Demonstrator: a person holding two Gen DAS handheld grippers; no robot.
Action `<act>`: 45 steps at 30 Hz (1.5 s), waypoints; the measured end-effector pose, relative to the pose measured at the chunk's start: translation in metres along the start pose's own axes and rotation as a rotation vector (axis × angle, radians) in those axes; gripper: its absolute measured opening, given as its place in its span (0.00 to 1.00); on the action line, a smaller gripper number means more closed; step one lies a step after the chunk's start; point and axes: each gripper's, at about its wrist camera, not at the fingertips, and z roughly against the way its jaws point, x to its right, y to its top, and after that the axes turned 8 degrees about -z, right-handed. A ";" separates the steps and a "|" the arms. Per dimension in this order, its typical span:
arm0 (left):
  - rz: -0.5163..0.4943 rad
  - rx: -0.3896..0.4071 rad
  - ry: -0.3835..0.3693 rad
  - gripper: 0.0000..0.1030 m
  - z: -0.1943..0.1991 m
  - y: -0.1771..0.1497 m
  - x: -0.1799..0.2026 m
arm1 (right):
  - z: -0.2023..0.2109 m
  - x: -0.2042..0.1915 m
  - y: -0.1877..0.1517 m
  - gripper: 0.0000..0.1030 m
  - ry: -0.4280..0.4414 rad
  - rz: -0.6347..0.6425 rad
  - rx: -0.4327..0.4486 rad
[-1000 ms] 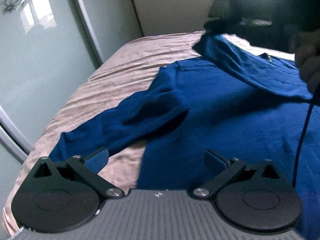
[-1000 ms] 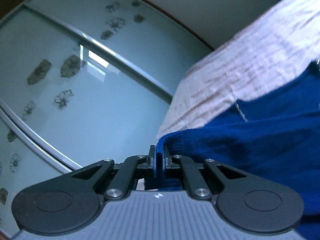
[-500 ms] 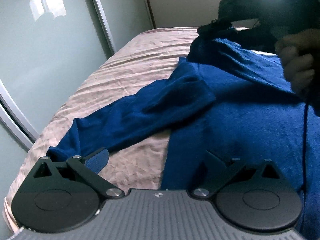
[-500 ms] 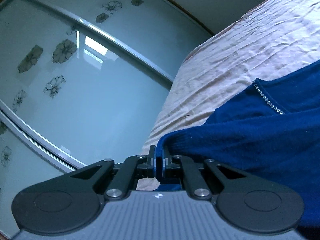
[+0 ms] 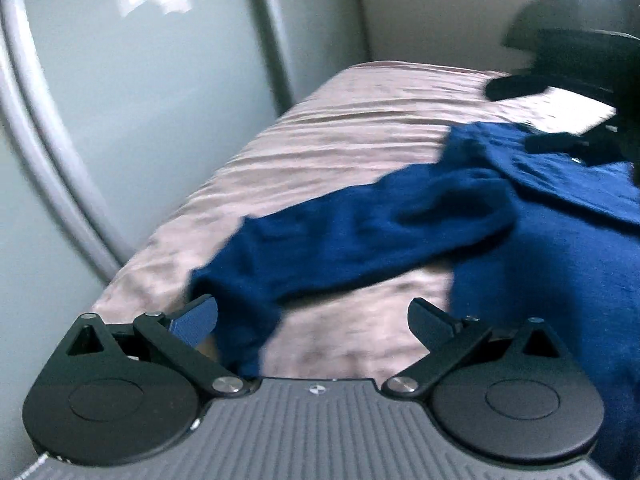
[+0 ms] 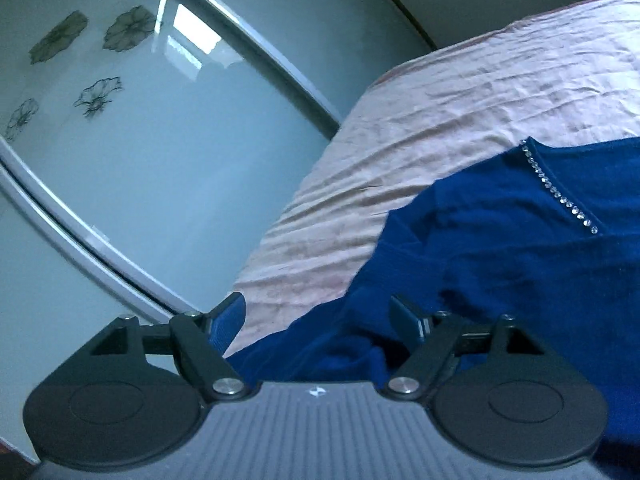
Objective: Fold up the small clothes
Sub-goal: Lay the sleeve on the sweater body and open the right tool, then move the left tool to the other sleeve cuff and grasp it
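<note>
- We see the blue sweater (image 5: 560, 264) spread on the pink bedsheet (image 5: 360, 128), body toward the right of the left wrist view, with 1 sleeve (image 5: 340, 248) trailing out to the left across the sheet.
- Our left gripper (image 5: 312, 312) stands wide open and holds nothing; the cuff end of that sleeve lies between its jaws and just below them, with neither pad pressing on it.
- Our right gripper (image 6: 320, 316) is opening at this moment; knit fabric sits between its jaws, but the pads no longer press on it, so we judge the other sleeve laid across the chest.
- The rhinestone-trimmed neckline (image 6: 560, 196) shows in the right wrist view, with the folded cloth bunched rather than flat near it.
- Risk 1: the cloth the right gripper is letting go could spring or slide back off the body, because thick knit is piled in a loose hump instead of lying smooth.
- Risk 2: if we close the left gripper here, we may pinch the sheet along with the cuff, since both lie together under the jaws.
- Risk 3: the left view is blurred, so we could misjudge where the cuff edge ends and catch only 1 layer.
- Risk 4: pulling the long sleeve across could drag the body and undo the alignment.
</note>
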 end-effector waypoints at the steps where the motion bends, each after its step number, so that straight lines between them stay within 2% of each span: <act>1: 0.020 -0.005 0.006 0.99 0.000 -0.003 -0.009 | 0.001 -0.006 -0.004 0.77 0.001 0.028 0.001; 4: 0.074 -0.018 0.045 0.99 0.000 -0.012 -0.037 | -0.002 -0.033 -0.024 0.77 -0.030 0.183 -0.020; 7: 0.125 -0.033 0.117 0.99 -0.002 -0.019 -0.065 | -0.014 -0.061 -0.055 0.77 -0.087 0.365 -0.072; 9: 0.163 -0.052 0.153 0.99 -0.006 -0.022 -0.081 | -0.022 -0.072 -0.073 0.77 -0.051 0.402 -0.134; 14: 0.260 -0.072 0.181 0.99 -0.007 -0.029 -0.112 | -0.044 -0.088 -0.104 0.77 0.113 0.335 -0.299; 20: 0.281 -0.085 0.233 0.99 -0.004 -0.042 -0.128 | -0.078 -0.087 -0.106 0.77 0.285 0.067 -0.415; 22: 0.276 -0.091 0.232 0.99 -0.003 -0.047 -0.130 | -0.092 -0.086 -0.103 0.77 0.285 0.012 -0.427; 26: 0.278 -0.101 0.225 0.99 0.000 -0.058 -0.132 | -0.129 -0.085 -0.101 0.77 0.213 -0.084 -0.464; 28: 0.279 -0.104 0.228 0.99 0.002 -0.061 -0.132 | -0.145 -0.089 -0.102 0.77 0.204 -0.120 -0.496; 30: 0.282 -0.103 0.225 0.99 0.001 -0.062 -0.133 | -0.155 -0.106 -0.103 0.77 0.287 -0.125 -0.528; 32: 0.282 -0.102 0.225 0.99 0.001 -0.063 -0.133 | -0.156 -0.123 -0.101 0.77 0.436 -0.143 -0.541; 34: 0.286 -0.101 0.224 0.99 0.001 -0.064 -0.134 | -0.152 -0.135 -0.094 0.77 0.518 -0.137 -0.509; 35: 0.288 -0.100 0.224 0.99 0.001 -0.065 -0.134 | -0.147 -0.137 -0.090 0.79 0.517 -0.119 -0.479; 36: 0.288 -0.098 0.223 0.99 0.001 -0.065 -0.135 | -0.142 -0.137 -0.086 0.79 0.478 -0.090 -0.451; 39: 0.288 -0.094 0.211 0.99 0.000 -0.066 -0.135 | -0.137 -0.129 -0.085 0.81 0.282 0.006 -0.414; 40: 0.288 -0.094 0.203 0.99 -0.001 -0.066 -0.134 | -0.134 -0.123 -0.086 0.81 0.241 0.021 -0.411; 45: 0.231 -0.090 0.163 0.99 -0.004 -0.060 -0.122 | -0.132 -0.100 -0.092 0.81 0.195 -0.068 -0.431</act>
